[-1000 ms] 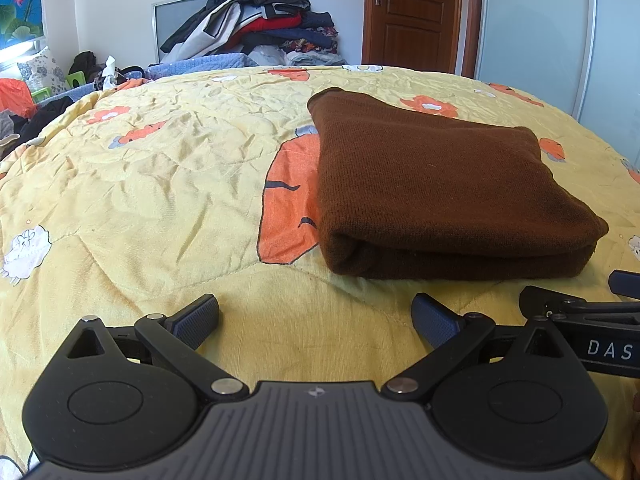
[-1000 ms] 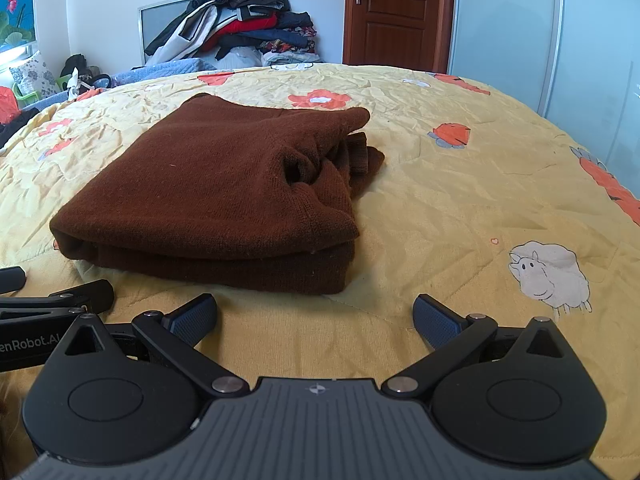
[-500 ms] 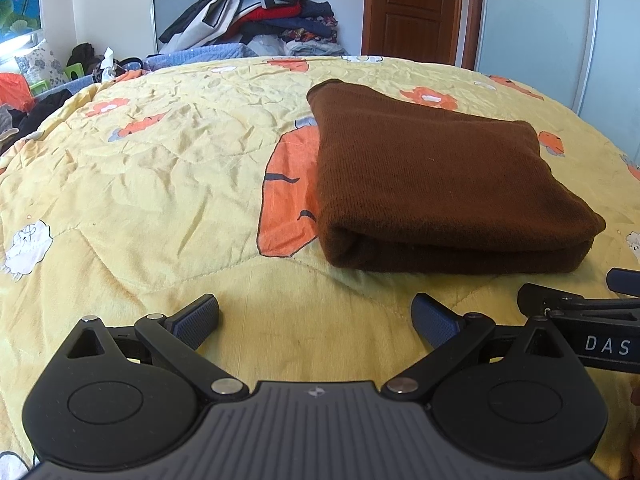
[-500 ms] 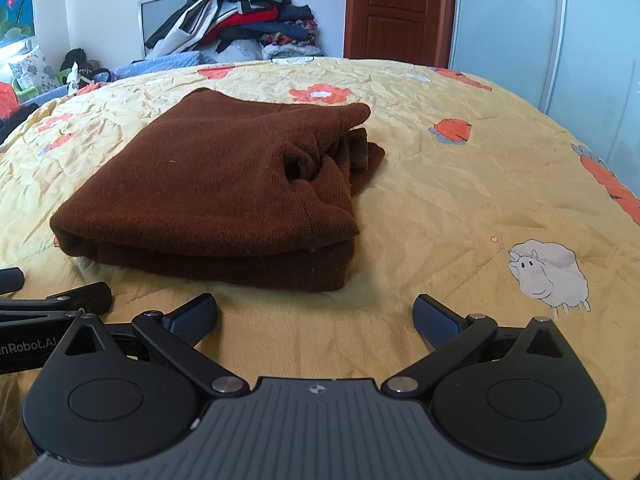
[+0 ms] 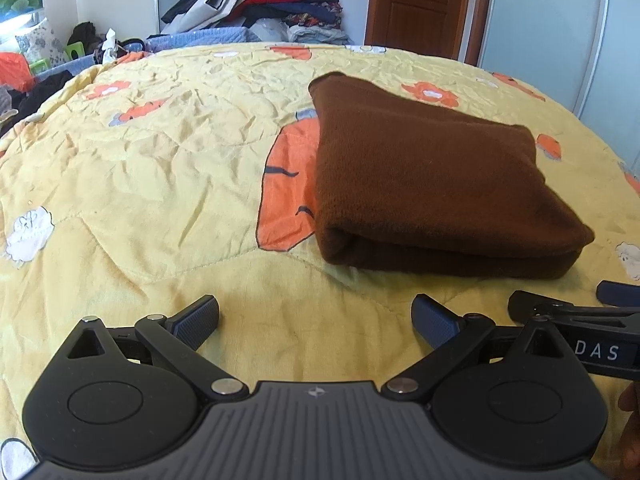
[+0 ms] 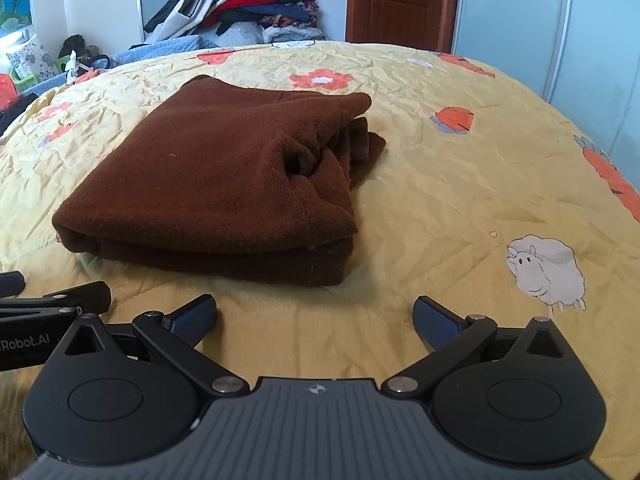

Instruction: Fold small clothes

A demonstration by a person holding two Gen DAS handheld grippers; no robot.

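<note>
Fingers, left: spread wide and holding nothing, the left gripper (image 5: 315, 320) hangs low over the quilt, pads on either side of bare yellow fabric.
Fingers, right: same story, the right gripper (image 6: 315, 320) released and empty, parked level with its partner; the two tools sit side by side, each catching the other's finger at the edge of its view.
Why so: my read is that both are backed off on purpose, so nothing tugs at the finished bundle.
Garment: just ahead of both sets of fingers, apart from them, lies the brown garment (image 5: 436, 184), folded into a thick rectangle, its rounded fold edge facing the tools.
Loose end: beyond the right fingers and left of them, the garment's right side (image 6: 336, 152) is bunched and puckered, layers peeking out; this looks like the untidy end of the fold.
Bed: the quilt (image 5: 160, 168) carries it all, wrinkled, printed with sheep and orange flowers.
Far off: a clothes pile (image 6: 240, 4) heaped past the bed's far edge, likely more work waiting.
</note>
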